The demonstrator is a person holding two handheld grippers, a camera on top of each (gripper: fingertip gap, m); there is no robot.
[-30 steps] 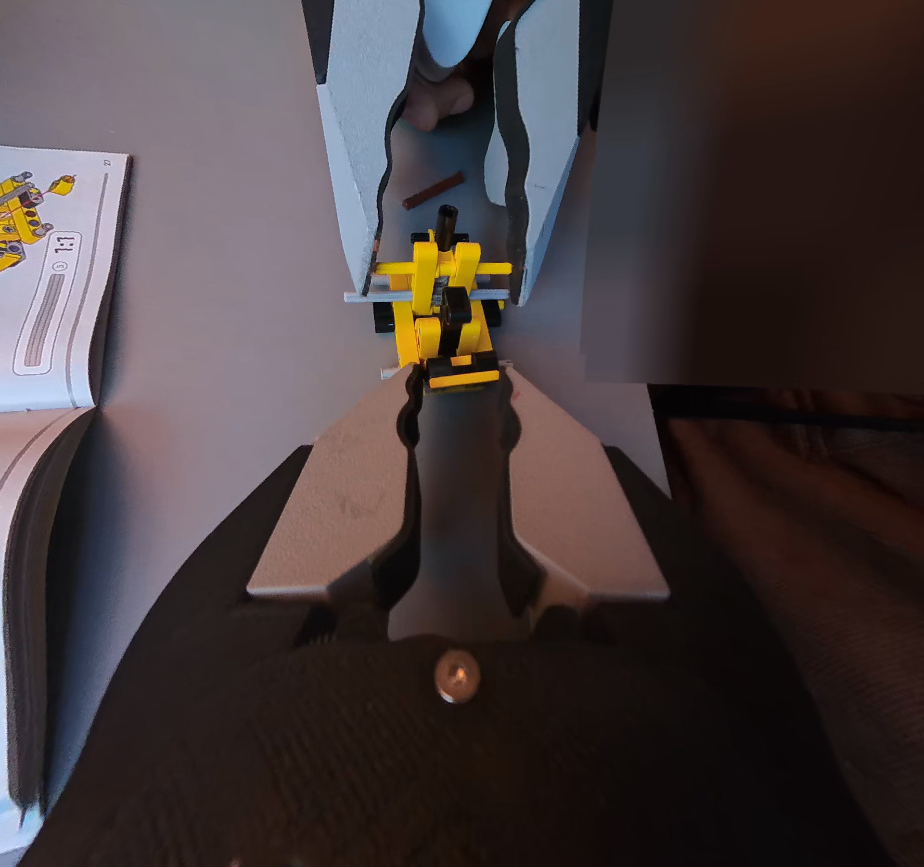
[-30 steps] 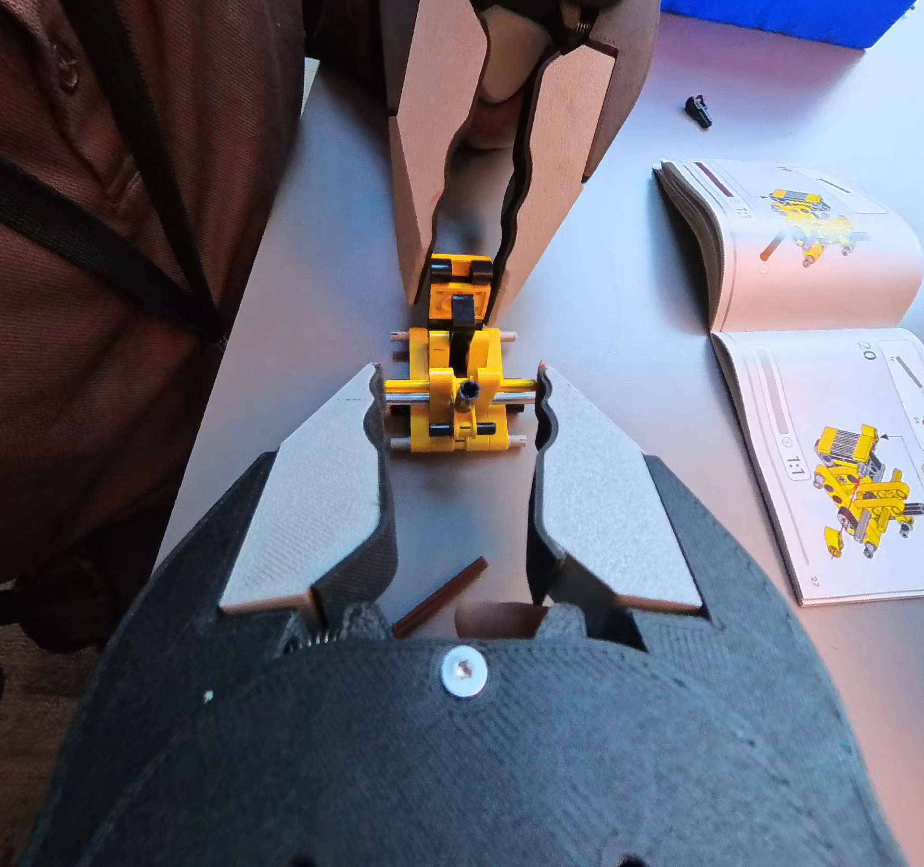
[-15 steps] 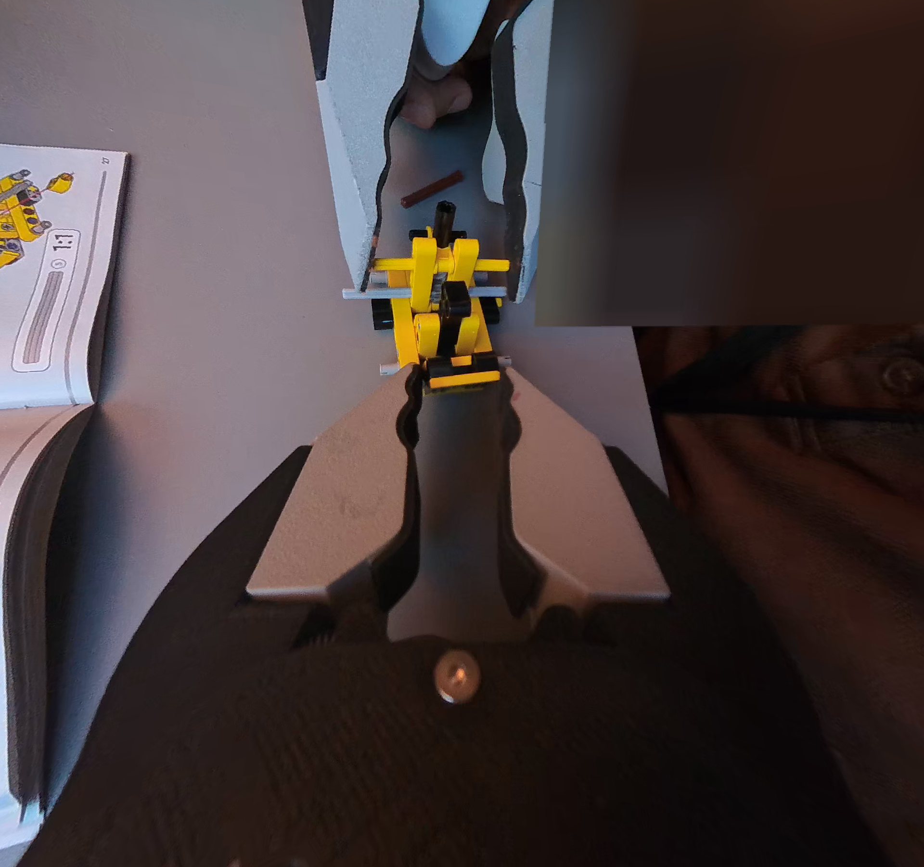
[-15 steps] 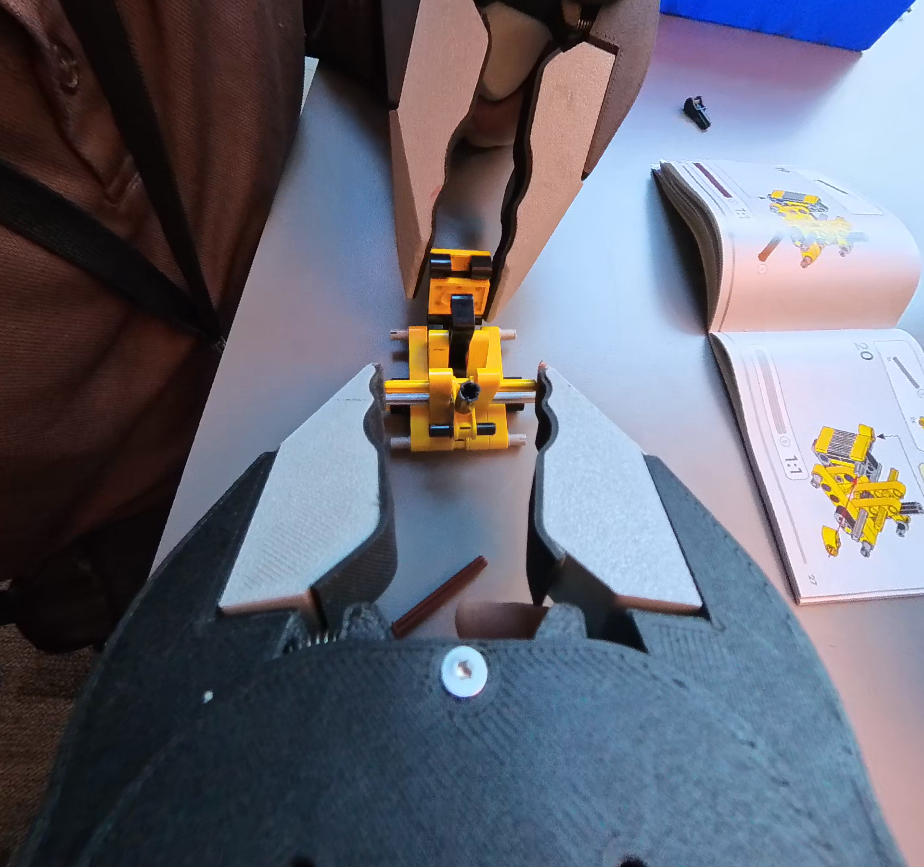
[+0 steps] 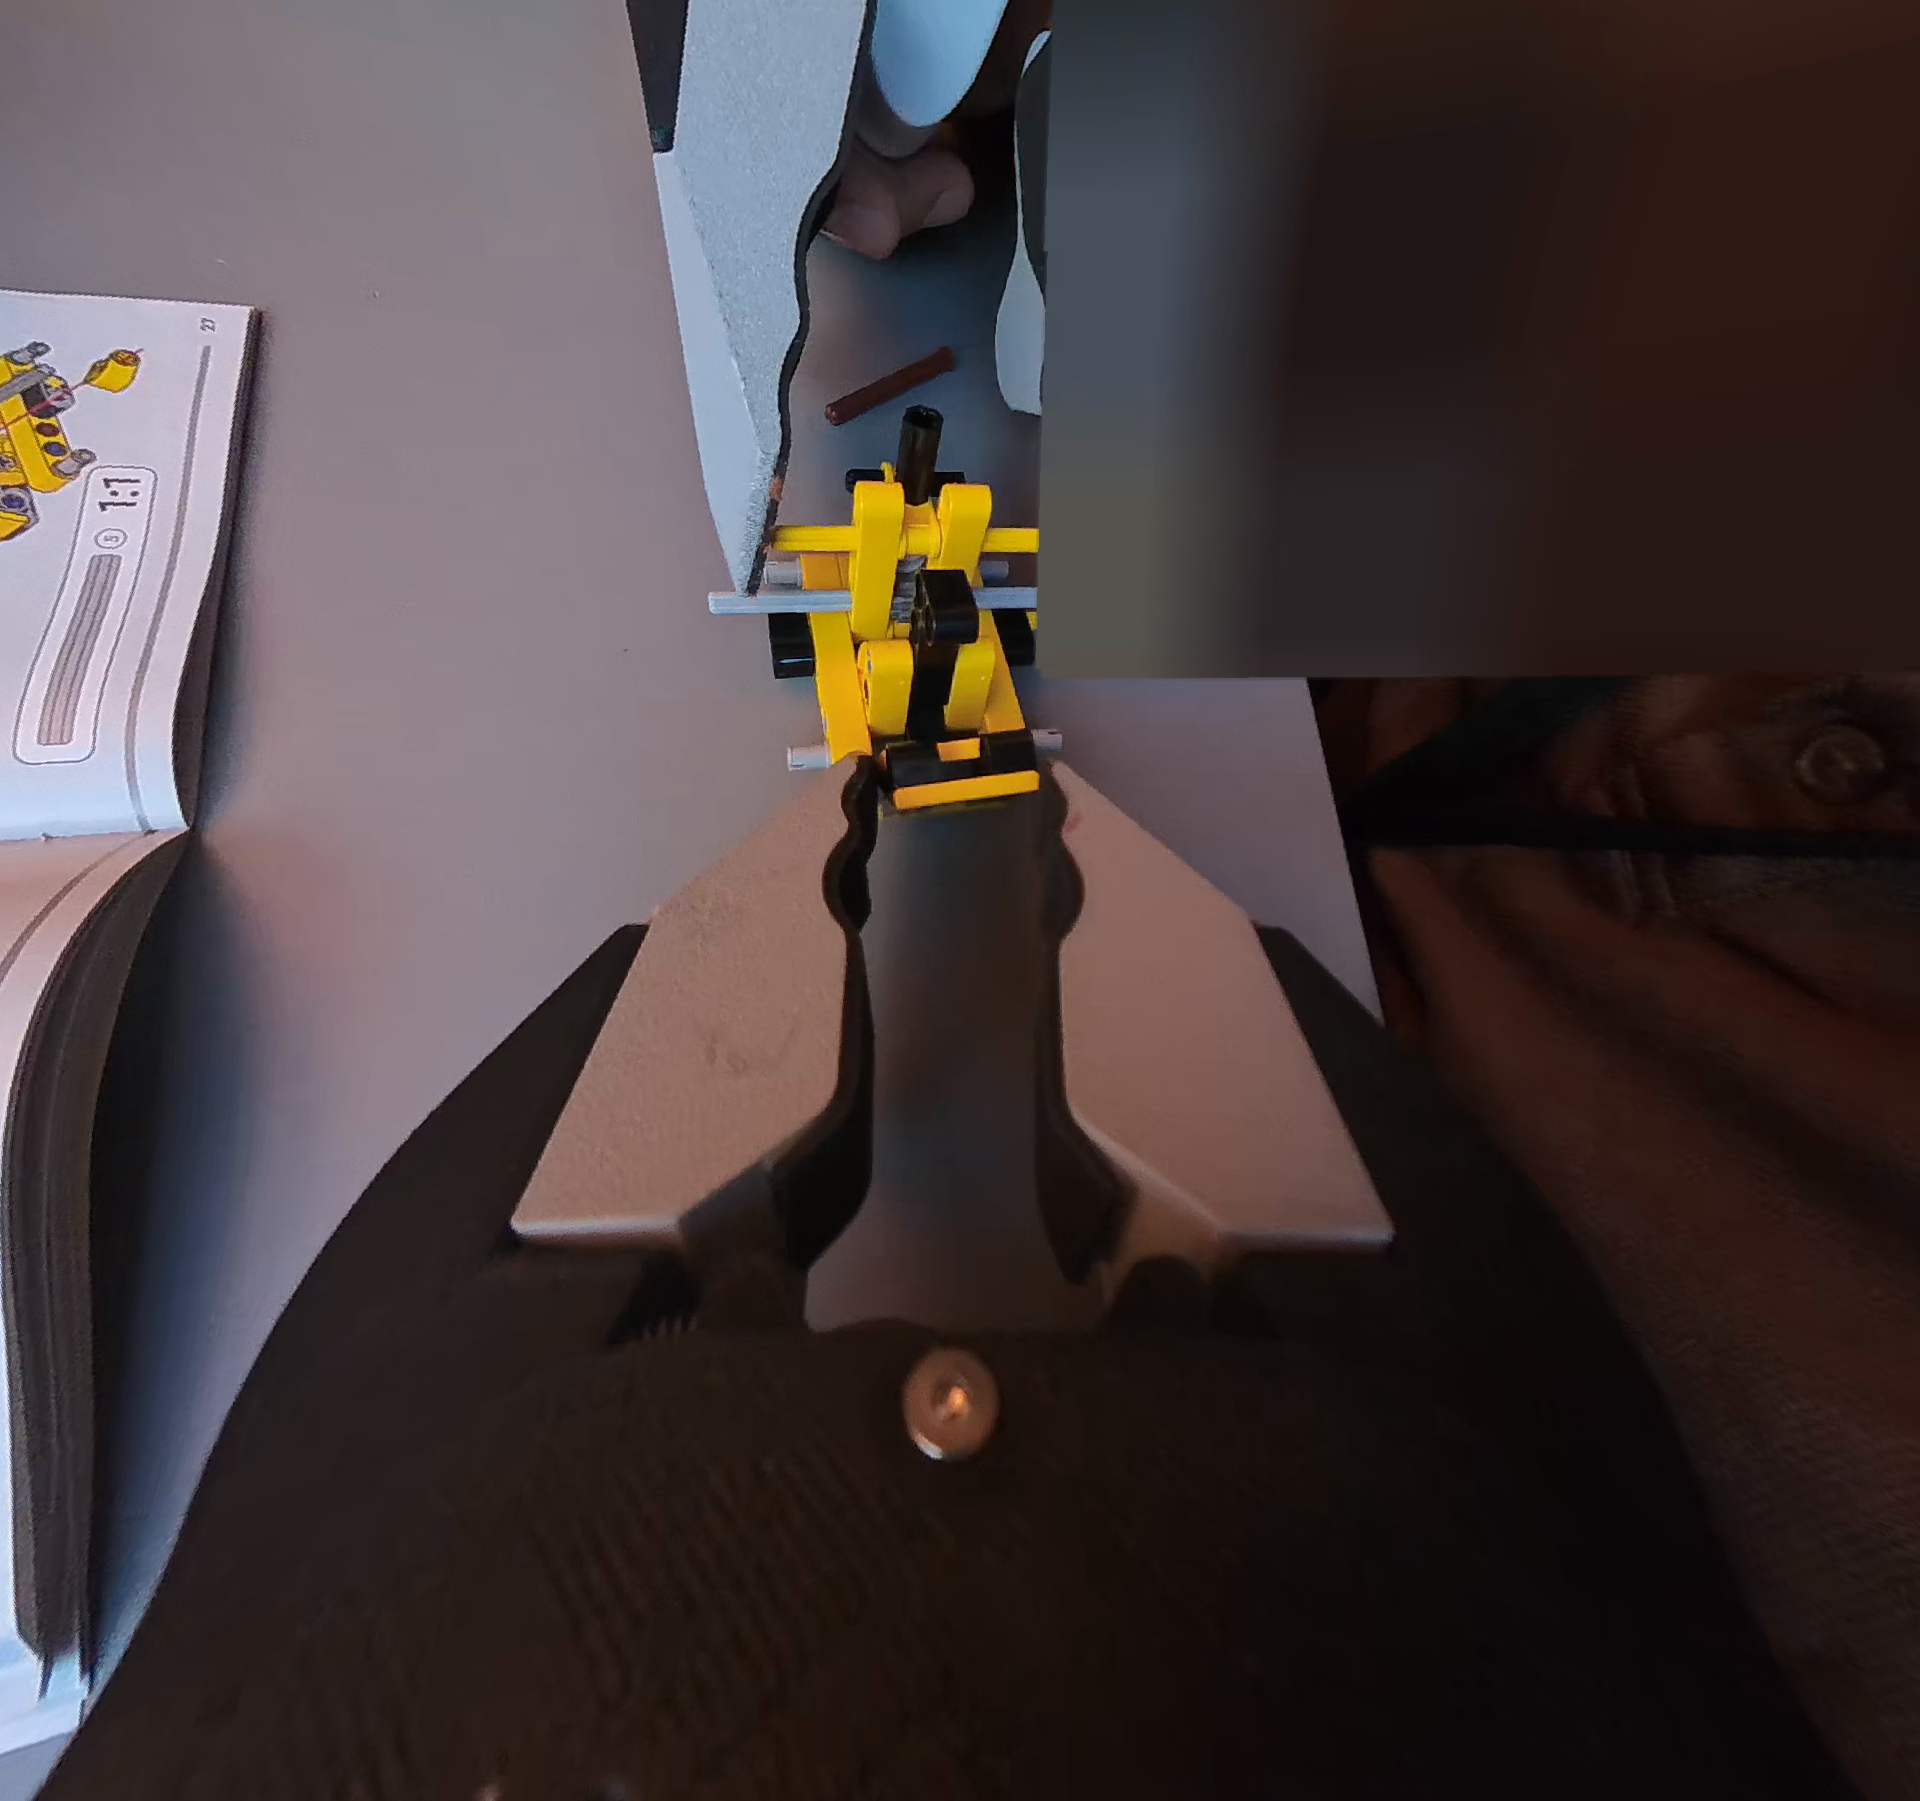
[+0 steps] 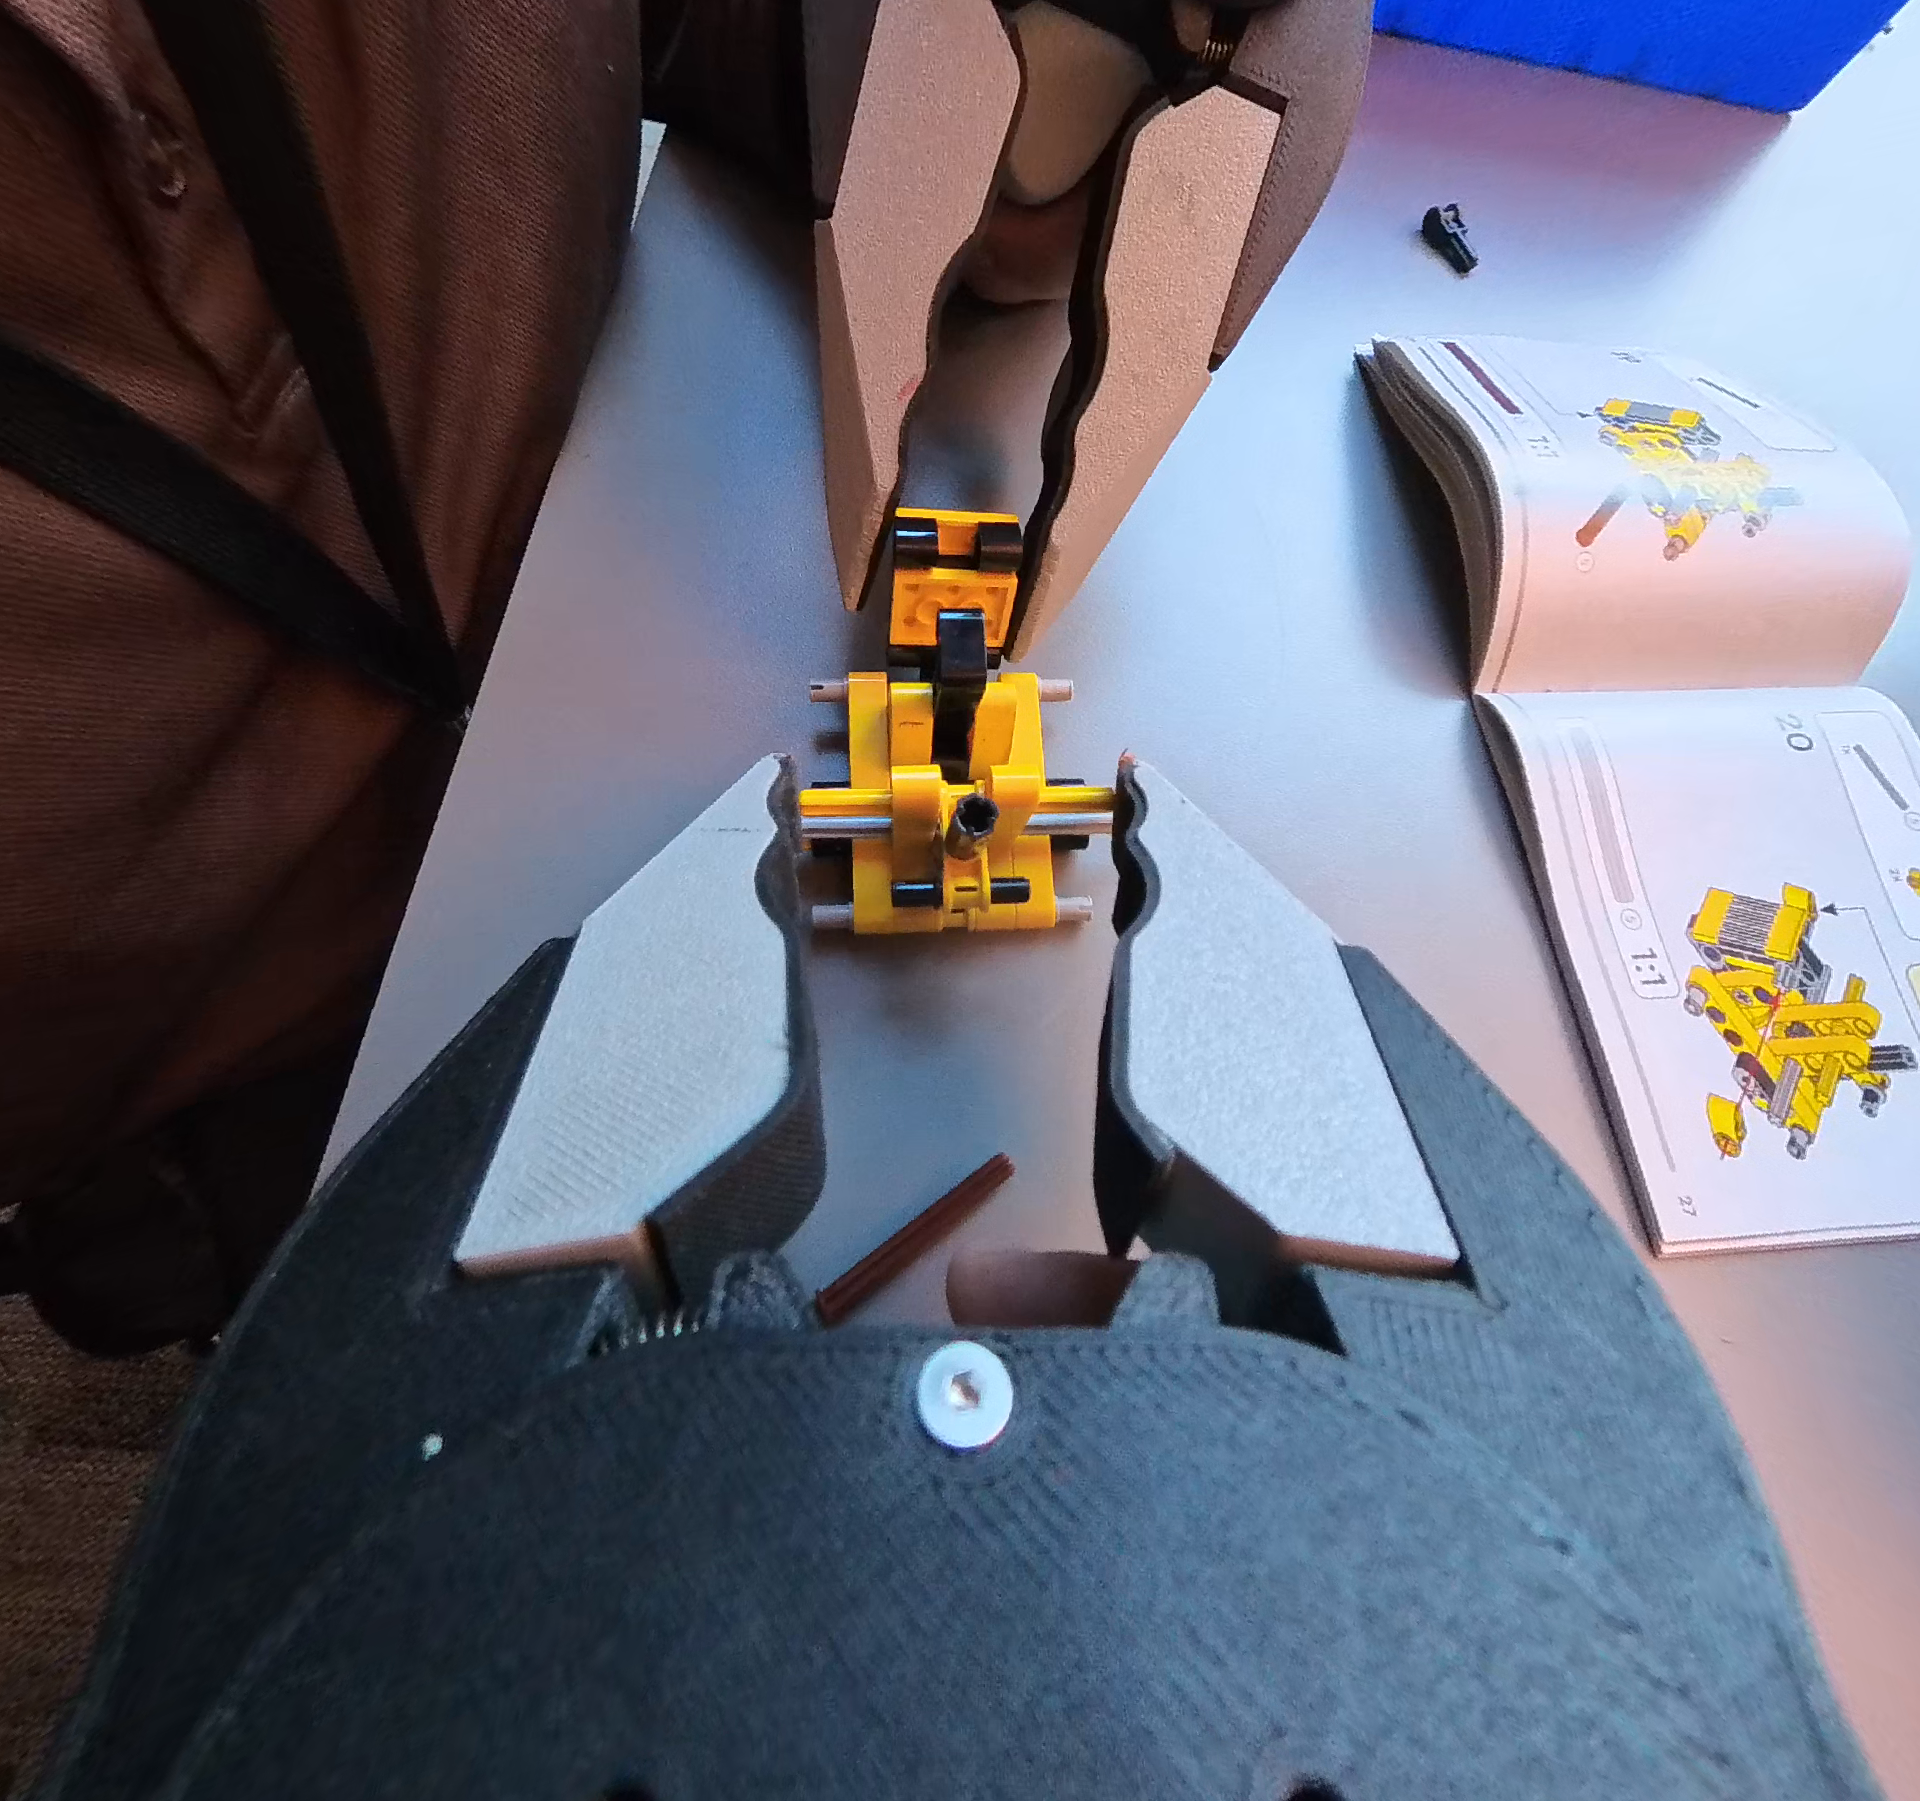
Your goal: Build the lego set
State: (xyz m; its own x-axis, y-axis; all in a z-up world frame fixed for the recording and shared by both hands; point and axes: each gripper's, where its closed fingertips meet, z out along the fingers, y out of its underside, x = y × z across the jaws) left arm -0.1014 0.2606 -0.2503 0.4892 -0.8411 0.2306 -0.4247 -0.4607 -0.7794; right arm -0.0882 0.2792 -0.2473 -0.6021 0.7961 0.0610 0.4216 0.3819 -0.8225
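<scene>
The left tongs [image 5: 958, 790] are clenched on the yellow-and-black end block of the lego model [image 6: 940, 816], pinning it to the grey counter [image 6: 1299, 546]. In the right wrist view this block sits at 12 o'clock from the model's middle. The right tongs [image 6: 945, 795] are spread wide, their fingertips touching or just beside the two ends of the yellow cross axle [image 6: 1075, 795] that runs through the model; they grasp nothing firmly. A black connector [image 6: 971, 813] sticks up from the model's centre. A loose brown axle [image 6: 914, 1237] lies on the counter at 6 o'clock, between the right tongs' fingers near their base. An open instruction booklet [image 6: 1704, 920] lies at 3 o'clock, and a small black piece [image 6: 1447, 234] at 1 o'clock. The step appears to be squaring the cross axle. Next, probably, the right tongs must back off and pick up the brown axle.
</scene>
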